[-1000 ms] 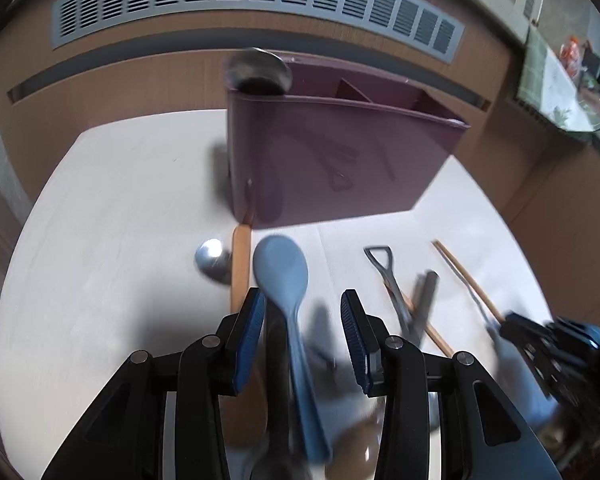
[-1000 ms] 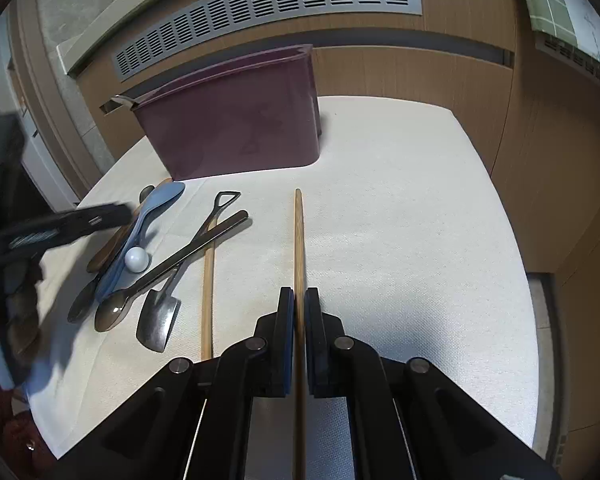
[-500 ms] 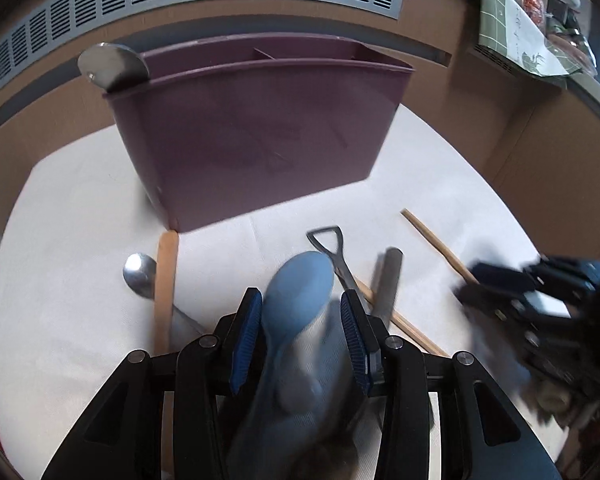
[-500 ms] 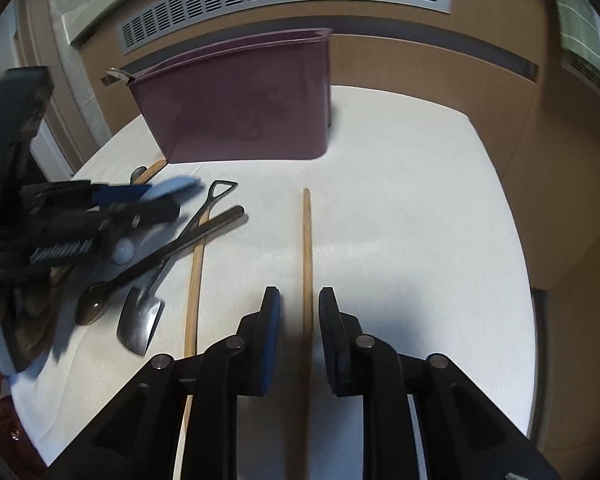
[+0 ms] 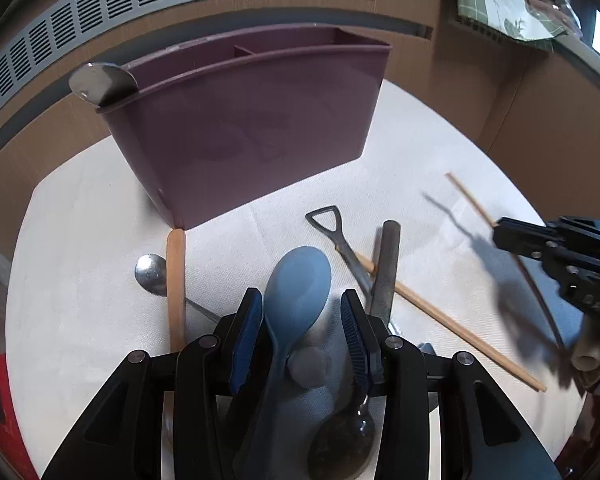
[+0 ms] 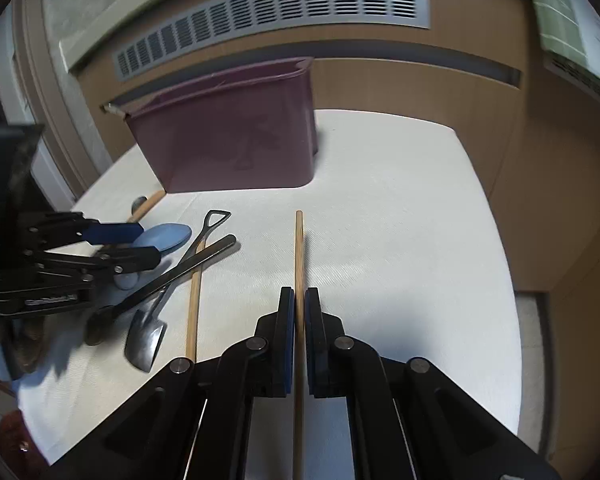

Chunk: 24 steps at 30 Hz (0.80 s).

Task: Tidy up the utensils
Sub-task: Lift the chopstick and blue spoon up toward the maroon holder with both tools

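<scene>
While its jaws are just closing again and pinching a wooden chopstick (image 6: 299, 256) between the pads, the right gripper (image 6: 299, 300) is pointing along the white bench (image 6: 400, 216) toward the purple utensil caddy (image 6: 228, 136). The left gripper (image 5: 302, 312) is hovering with jaws spread around the blue spoon (image 5: 296, 292), whether touching it I cannot tell, among the second chopstick (image 5: 440, 316), metal spoons and a shovel-shaped spoon (image 5: 336, 236).

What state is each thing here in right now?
Left tongs: open, straddling the blue spoon.
Right tongs: just closed, shut on a chopstick.
Other chopstick: lying on the table.
Purple caddy: upright, one metal spoon inside.
</scene>
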Tool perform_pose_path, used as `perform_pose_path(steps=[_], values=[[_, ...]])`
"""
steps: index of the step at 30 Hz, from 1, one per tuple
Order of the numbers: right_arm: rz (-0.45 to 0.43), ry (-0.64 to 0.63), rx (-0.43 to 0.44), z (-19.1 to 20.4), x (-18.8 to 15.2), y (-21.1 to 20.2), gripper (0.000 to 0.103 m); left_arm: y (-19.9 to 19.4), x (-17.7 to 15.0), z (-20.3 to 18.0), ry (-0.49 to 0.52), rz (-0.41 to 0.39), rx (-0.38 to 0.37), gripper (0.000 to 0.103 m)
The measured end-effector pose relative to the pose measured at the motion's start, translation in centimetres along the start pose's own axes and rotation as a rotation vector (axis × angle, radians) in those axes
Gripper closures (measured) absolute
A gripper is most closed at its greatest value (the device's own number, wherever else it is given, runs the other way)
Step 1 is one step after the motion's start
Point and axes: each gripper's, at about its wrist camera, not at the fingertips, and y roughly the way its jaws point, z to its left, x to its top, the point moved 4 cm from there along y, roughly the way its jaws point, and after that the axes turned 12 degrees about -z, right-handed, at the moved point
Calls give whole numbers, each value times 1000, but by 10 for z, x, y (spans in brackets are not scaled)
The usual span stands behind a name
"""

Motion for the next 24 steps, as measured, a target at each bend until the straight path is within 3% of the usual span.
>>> perform_pose_path(steps=[6, 19, 21, 24], values=[[-10, 48, -7, -6, -7, -11, 98, 12, 2, 7, -38, 23, 12, 62], [-1, 67, -11, -6, -11, -8, 98, 17, 4, 4, -11, 33, 24, 61], [-3, 68, -13, -6, -12, -9, 98, 14, 3, 6, -33, 17, 36, 68], [-13, 63, -20, -6, -12, -12, 98, -7, 7, 7, -54, -61, 48, 68]])
